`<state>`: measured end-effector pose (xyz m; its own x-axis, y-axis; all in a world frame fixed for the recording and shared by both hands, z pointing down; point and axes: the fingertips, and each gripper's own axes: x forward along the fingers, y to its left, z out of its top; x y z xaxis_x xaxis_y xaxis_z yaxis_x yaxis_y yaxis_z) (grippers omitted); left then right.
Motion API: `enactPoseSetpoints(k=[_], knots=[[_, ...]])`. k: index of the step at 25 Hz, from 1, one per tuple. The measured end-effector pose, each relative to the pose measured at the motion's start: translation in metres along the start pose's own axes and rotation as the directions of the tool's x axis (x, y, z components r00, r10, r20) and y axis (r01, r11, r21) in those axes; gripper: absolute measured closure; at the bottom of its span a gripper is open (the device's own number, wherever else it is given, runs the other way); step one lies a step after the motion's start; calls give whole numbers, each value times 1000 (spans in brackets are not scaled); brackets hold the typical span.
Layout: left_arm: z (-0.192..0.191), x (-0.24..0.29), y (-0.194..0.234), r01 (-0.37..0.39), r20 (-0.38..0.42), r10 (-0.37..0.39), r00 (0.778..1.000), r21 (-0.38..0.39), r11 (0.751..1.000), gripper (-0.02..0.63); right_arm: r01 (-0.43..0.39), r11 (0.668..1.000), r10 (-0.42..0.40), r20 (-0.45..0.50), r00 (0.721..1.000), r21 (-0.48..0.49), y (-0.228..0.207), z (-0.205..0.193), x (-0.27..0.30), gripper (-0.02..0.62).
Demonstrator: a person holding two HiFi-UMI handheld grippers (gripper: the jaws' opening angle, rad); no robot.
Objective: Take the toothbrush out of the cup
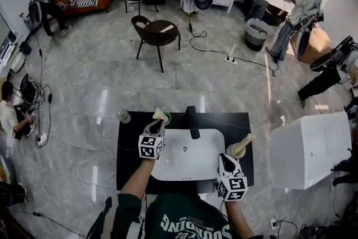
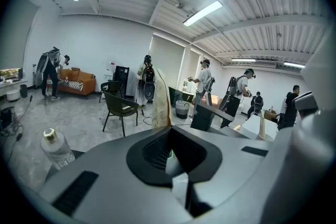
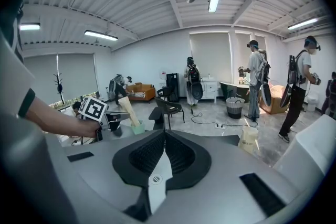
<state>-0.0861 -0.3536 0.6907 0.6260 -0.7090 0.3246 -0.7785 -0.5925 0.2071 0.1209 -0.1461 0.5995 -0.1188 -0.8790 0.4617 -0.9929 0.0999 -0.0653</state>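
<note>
Head view: at the upper left of the sink point(image 1: 187, 162), the left gripper point(image 1: 159, 122) is clenched on the toothbrush point(image 1: 160, 115), which stands near-upright in the green cup point(image 1: 167, 118). The faucet point(image 1: 192, 122) is just to the right and a bottle point(image 1: 123, 116) to the left.

Left gripper view: the jaws are closed and the toothbrush rises above them at centre. There is open room overhead, so the lift probably goes straight up.

Right gripper view: the right gripper point(image 3: 164, 140) is closed on nothing, with the cup well apart at left.

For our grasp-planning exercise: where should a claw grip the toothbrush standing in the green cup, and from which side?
Grip the toothbrush just above the cup rim, coming from the person's side, where the left claw is shut on it: it stands near upright, top exposed.
</note>
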Motion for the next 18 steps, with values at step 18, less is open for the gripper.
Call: enactPoseSetpoints(k=[18], knots=[[63, -34, -17, -1, 129, -9, 992, 75, 997, 598, -34, 999, 35, 37, 999, -14, 5, 6, -7, 554]])
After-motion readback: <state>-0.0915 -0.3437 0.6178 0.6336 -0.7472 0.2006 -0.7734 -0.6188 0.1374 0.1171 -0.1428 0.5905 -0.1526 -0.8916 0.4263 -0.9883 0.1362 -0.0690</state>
